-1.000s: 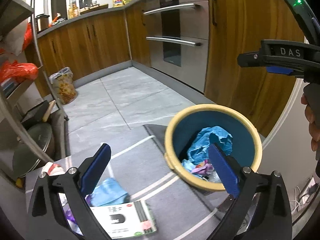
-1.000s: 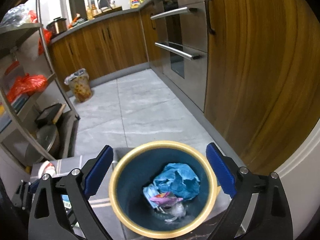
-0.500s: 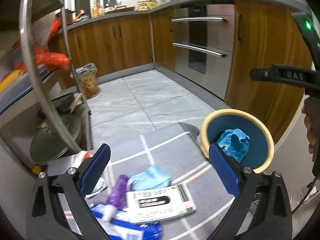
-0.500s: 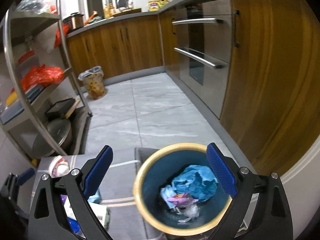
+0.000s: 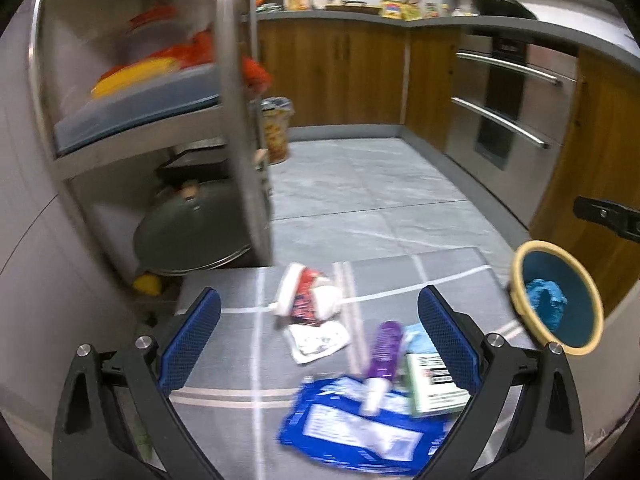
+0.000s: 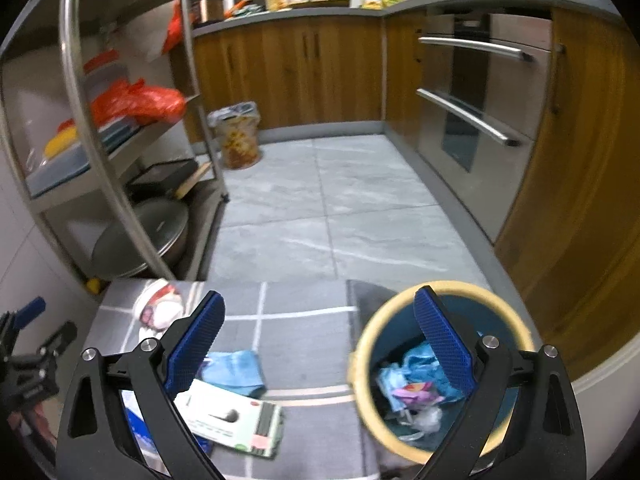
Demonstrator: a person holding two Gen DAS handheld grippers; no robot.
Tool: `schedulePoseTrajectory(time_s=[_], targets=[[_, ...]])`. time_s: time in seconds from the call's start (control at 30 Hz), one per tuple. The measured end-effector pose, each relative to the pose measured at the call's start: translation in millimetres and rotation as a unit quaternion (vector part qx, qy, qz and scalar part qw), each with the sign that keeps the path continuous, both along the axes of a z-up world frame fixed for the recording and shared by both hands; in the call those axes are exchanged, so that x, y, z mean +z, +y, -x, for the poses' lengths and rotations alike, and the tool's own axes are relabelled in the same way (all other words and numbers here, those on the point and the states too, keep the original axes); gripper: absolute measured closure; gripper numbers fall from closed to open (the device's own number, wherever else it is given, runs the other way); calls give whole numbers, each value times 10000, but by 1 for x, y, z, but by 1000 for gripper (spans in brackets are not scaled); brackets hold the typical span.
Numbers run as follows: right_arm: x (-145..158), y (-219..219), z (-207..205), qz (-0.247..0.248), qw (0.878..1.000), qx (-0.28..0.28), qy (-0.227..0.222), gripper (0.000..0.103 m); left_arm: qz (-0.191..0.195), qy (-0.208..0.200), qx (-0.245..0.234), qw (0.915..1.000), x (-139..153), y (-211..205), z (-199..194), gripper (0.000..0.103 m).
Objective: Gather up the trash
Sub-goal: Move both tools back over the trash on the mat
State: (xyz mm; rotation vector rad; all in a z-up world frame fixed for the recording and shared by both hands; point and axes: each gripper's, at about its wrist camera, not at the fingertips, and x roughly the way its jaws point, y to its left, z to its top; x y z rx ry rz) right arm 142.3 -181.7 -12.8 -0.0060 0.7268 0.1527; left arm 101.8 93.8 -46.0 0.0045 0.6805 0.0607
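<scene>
Left wrist view: left gripper (image 5: 318,340) is hanging w/ jaws spread wide, holding nothing, above the grey mat (image 5: 224,344) where the trash is lying. Purple tube (image 5: 382,360) is sitting betw. the fingers, long axis running roughly away from the camera, pale cap end nearer, resting partly on the blue packet (image 5: 352,436). Tube is looking light, fairly stiff & prob. a bit slick, so pinching across its mid-body seems best. Blue packet is flat, floppy film, likely needing an edge pinch. Red-white wrapper (image 5: 306,296) is lying crumpled further off, w/ a flat white pouch (image 5: 318,340) just nearer. Bin (image 5: 556,296) is standing at the right, tilted in this lens, already holding blue scraps. Right wrist view: right gripper (image 6: 320,344) is also spread & empty, its right finger crossing the bin (image 6: 440,368) rim. White-green box (image 6: 234,424) is lying flat nr the left finger, long axis roughly left-right; stiff card, light, best taken by an edge. Blue cloth-like scrap (image 6: 236,370) is lying just beyond, soft, easy to grab anywhere.
</scene>
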Motion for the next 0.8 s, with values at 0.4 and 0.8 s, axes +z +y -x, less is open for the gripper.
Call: schedulePoseTrajectory(time_s=[0.4,0.8], targets=[[-44,45,-33,-65,9975,172,678,8,191,487,843,9951,-42,56,-33,6],[-89,39,-57,-201,9882,217,1503,9,-39,983,210,9949,-88,31,-82,15]])
